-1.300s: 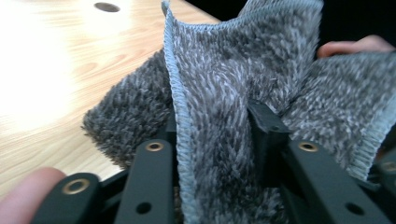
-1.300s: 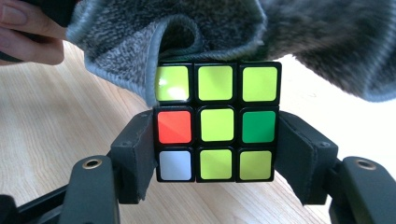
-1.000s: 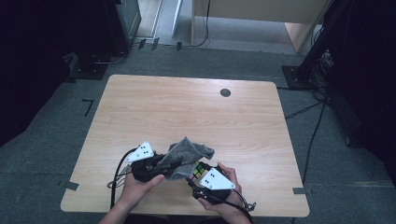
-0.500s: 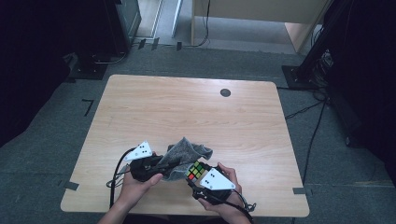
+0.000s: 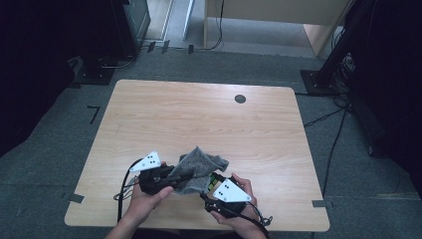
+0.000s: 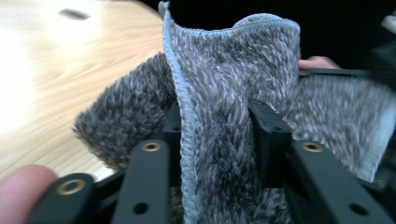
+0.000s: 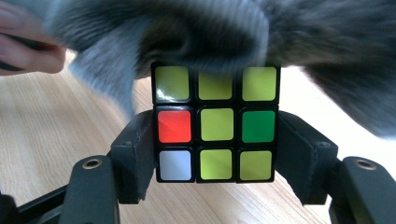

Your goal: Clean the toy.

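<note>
Grey cloth [image 6: 224, 107] between left tongs [image 6: 219, 135], draped over cube [image 7: 215, 123].

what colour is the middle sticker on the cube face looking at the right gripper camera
Yellow-green. The right gripper view shows the cube best, clamped between the black jaws.

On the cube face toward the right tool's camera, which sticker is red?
The red sticker on the puzzle cube: middle row, left column, beside the left pad. The rest of that face is yellow-green, apart from one green and one white sticker.
</note>
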`<action>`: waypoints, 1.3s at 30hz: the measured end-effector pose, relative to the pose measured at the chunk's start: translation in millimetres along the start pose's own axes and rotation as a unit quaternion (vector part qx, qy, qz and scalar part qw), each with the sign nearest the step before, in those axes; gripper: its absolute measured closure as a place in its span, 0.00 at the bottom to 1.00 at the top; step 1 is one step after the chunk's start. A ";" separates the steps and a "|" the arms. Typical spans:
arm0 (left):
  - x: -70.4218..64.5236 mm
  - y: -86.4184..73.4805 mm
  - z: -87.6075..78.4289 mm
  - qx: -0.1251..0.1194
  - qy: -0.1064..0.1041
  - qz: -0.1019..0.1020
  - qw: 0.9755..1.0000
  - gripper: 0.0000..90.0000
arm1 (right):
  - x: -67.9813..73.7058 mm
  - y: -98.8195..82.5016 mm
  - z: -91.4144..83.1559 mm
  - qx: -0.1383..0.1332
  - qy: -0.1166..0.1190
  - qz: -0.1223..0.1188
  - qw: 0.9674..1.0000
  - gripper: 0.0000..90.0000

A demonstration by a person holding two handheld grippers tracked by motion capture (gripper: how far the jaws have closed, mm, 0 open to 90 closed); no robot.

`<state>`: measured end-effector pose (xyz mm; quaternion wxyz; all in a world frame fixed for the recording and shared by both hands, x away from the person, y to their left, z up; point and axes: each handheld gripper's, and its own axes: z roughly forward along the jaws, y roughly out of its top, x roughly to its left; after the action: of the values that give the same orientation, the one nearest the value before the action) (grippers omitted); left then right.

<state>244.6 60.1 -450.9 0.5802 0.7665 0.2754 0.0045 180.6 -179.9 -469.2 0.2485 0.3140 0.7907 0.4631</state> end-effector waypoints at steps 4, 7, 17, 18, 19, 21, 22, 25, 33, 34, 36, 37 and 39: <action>11.4 -1.9 -1.7 0.011 0.003 -0.029 1.000 0.72 | -1.1 0.5 -2.3 -0.002 -0.001 -0.001 1.000 0.39; 15.1 -3.7 -3.7 0.017 0.021 -0.033 0.999 0.78 | -1.1 0.8 -3.3 -0.005 0.000 0.001 1.000 0.39; 10.2 -0.8 -3.4 0.031 0.011 -0.014 0.999 0.86 | -0.3 0.1 -1.8 0.003 -0.004 -0.002 1.000 0.39; 11.6 -0.9 -4.1 0.034 0.016 -0.016 0.999 0.86 | -0.4 0.3 -2.3 0.001 -0.003 0.000 1.000 0.39; 12.5 -1.0 -4.8 0.033 0.020 -0.021 0.999 0.86 | -0.9 0.6 -2.4 -0.002 -0.003 -0.001 1.000 0.39; 9.7 -0.7 -5.4 0.022 0.015 -0.018 0.999 0.83 | -0.9 1.1 -3.0 -0.004 -0.002 0.004 1.000 0.39; 6.8 -0.4 -4.2 0.018 0.014 -0.011 1.000 0.79 | -0.9 1.0 -2.9 -0.005 0.001 0.007 1.000 0.39; 0.4 0.3 0.7 0.018 0.027 0.006 0.999 0.67 | 0.0 0.2 -1.4 0.001 0.000 0.002 1.000 0.39; 9.0 1.3 -4.8 0.041 0.037 -0.011 0.998 0.82 | -1.3 1.6 -4.3 -0.004 -0.003 0.003 1.000 0.39; 5.8 2.2 -5.8 0.032 0.022 -0.005 0.999 0.82 | -2.2 1.5 -4.4 -0.006 -0.002 0.003 1.000 0.39; -4.6 4.9 -5.4 0.019 -0.010 0.018 1.000 0.80 | -3.4 1.6 -4.2 -0.006 -0.005 0.006 1.000 0.39; -10.6 6.1 -4.4 0.017 -0.013 0.036 0.999 0.78 | -3.9 1.3 -3.8 -0.003 -0.006 0.006 1.000 0.39; -17.4 7.5 -1.6 0.028 0.004 0.062 0.998 0.76 | -4.9 0.5 -3.1 -0.001 -0.009 0.005 1.000 0.39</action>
<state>232.5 52.8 -438.2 0.5561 0.7980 0.2294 0.0361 182.0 -185.0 -466.9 0.2534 0.3216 0.7866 0.4623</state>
